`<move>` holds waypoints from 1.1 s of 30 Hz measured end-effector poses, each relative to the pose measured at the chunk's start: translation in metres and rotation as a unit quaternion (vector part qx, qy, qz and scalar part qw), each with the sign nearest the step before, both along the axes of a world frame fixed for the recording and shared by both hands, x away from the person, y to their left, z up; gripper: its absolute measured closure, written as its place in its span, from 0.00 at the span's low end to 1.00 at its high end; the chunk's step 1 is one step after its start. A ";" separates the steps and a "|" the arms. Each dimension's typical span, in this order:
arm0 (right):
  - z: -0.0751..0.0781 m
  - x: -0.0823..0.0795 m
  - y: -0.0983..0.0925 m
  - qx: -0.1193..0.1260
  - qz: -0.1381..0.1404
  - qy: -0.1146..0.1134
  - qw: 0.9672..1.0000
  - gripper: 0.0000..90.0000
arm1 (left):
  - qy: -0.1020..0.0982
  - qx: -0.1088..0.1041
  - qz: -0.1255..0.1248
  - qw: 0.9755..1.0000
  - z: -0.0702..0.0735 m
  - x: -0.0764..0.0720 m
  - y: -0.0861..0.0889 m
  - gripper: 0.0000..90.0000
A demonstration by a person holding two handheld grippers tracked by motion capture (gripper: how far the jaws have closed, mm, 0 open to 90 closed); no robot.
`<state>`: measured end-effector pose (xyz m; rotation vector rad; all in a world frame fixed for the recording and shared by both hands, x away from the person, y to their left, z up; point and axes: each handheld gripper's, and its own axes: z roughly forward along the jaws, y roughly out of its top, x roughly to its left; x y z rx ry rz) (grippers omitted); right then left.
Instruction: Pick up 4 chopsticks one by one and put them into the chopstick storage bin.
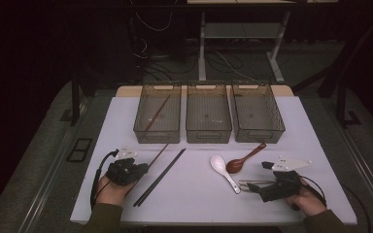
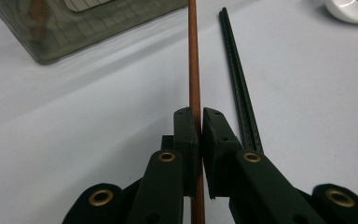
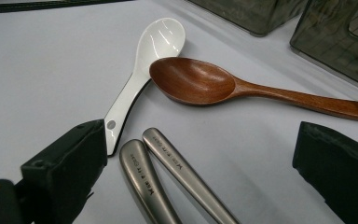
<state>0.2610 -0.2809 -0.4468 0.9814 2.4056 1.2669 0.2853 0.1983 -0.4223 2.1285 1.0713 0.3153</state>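
Our left hand-held gripper (image 2: 199,122) had clamped the brown chopstick (image 2: 194,60) low over the bench (image 1: 194,194) beside the black chopsticks (image 2: 238,79), so we judged a level lift toward the left bin (image 1: 158,114) best, while the right hand-held gripper (image 3: 200,163) stood apart.

There are three see-through grey plastic bins (image 1: 209,116). There are two thin brown wooden chopsticks (image 1: 158,112), two thin black chopsticks (image 1: 160,176) and two flat silver metal handles (image 3: 168,177). There is one white china spoon (image 1: 222,169) and one brown wooden spoon (image 1: 243,160).
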 end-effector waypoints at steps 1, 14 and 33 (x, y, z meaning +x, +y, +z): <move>0.000 0.000 0.000 0.000 0.000 0.000 1.000 0.03 | 0.000 -0.001 0.000 1.000 0.001 0.000 0.001 0.93; 0.000 0.000 0.000 -0.001 0.000 0.000 1.000 0.03 | -0.019 -0.022 0.000 1.000 0.017 0.001 0.002 0.93; -0.001 0.001 0.000 -0.002 -0.002 0.001 1.000 0.03 | -0.077 -0.065 0.009 0.995 0.059 0.016 0.004 0.93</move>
